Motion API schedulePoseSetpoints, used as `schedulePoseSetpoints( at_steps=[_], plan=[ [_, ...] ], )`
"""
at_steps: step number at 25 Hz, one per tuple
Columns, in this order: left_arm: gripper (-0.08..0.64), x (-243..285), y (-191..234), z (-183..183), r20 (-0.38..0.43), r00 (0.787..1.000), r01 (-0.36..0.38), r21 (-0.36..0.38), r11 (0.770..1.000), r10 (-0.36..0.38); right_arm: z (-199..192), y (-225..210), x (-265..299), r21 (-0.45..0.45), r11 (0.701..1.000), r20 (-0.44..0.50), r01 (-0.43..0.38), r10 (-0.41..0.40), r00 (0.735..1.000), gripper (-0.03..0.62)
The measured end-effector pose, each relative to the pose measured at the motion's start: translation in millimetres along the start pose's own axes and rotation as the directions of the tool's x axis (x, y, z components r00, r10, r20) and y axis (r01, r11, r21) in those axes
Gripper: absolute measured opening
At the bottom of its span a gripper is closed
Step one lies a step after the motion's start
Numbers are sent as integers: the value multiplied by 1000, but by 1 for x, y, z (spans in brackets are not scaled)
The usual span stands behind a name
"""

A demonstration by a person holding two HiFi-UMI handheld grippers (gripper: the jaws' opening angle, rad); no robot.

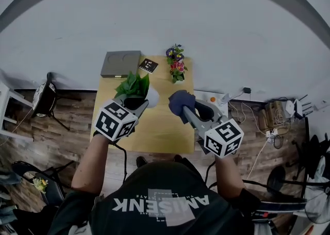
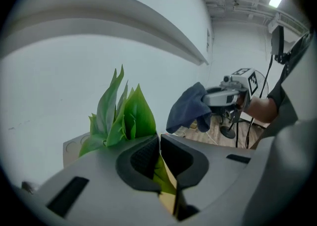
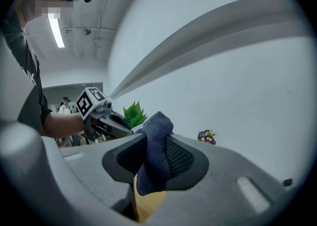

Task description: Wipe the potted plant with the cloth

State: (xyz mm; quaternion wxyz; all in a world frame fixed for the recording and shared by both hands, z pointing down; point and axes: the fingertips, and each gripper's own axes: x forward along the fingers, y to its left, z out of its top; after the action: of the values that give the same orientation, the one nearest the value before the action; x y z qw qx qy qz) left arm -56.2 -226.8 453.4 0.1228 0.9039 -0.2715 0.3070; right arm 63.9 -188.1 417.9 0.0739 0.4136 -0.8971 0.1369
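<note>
Left gripper (image 2: 159,140): fingers closed on a plant (image 2: 125,116) leaf
Right gripper (image 3: 155,145): fingers clamping the blue cloth (image 3: 158,125), right of plant

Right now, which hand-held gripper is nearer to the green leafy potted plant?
Left. The left hand-held gripper sits at the leaves of the green leafy potted plant; the right hand-held gripper, clamping the dark blue cloth, is off to its right, apart.
</note>
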Motion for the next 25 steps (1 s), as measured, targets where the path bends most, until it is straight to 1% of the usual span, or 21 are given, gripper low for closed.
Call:
schedulePoseSetpoints(
  at_steps=[2, 4, 7, 12, 15, 19, 21, 25],
  plan=[
    [15, 14, 3, -10, -51, 998, -20, 45, 999, 22, 1, -8, -3, 1, 1000, 2, 25, -25, 1000, 110],
    [17, 28, 11, -23, -110, 992, -55, 100, 993, 66, -2, -14, -6, 6, 999, -5, 49, -49, 999, 109],
    [17, 46, 24, -43, -184, 975, -88, 204, 975, 126, -9, -20, -5, 22, 997, -17, 71, -71, 997, 109],
    [17, 62, 30, -76, -285, 942, -90, 302, 949, 180, -9, -28, -7, 35, 996, -16, 86, -85, 996, 109],
    [21, 70, 36, -94, -326, 928, -70, 326, 943, 182, -5, -25, 2, 29, 997, -10, 67, -67, 998, 110],
    [23, 83, 49, -121, -380, 905, -57, 337, 940, 191, -3, -20, 11, 25, 998, -7, 57, -57, 998, 110],
    [23, 90, 55, -133, -399, 894, -60, 345, 937, 204, -4, -21, 12, 25, 998, -7, 62, -61, 998, 109],
    [23, 101, 74, -155, -418, 871, -96, 373, 923, 259, -6, -22, 12, 31, 997, -15, 68, -68, 998, 109]
  ],
)
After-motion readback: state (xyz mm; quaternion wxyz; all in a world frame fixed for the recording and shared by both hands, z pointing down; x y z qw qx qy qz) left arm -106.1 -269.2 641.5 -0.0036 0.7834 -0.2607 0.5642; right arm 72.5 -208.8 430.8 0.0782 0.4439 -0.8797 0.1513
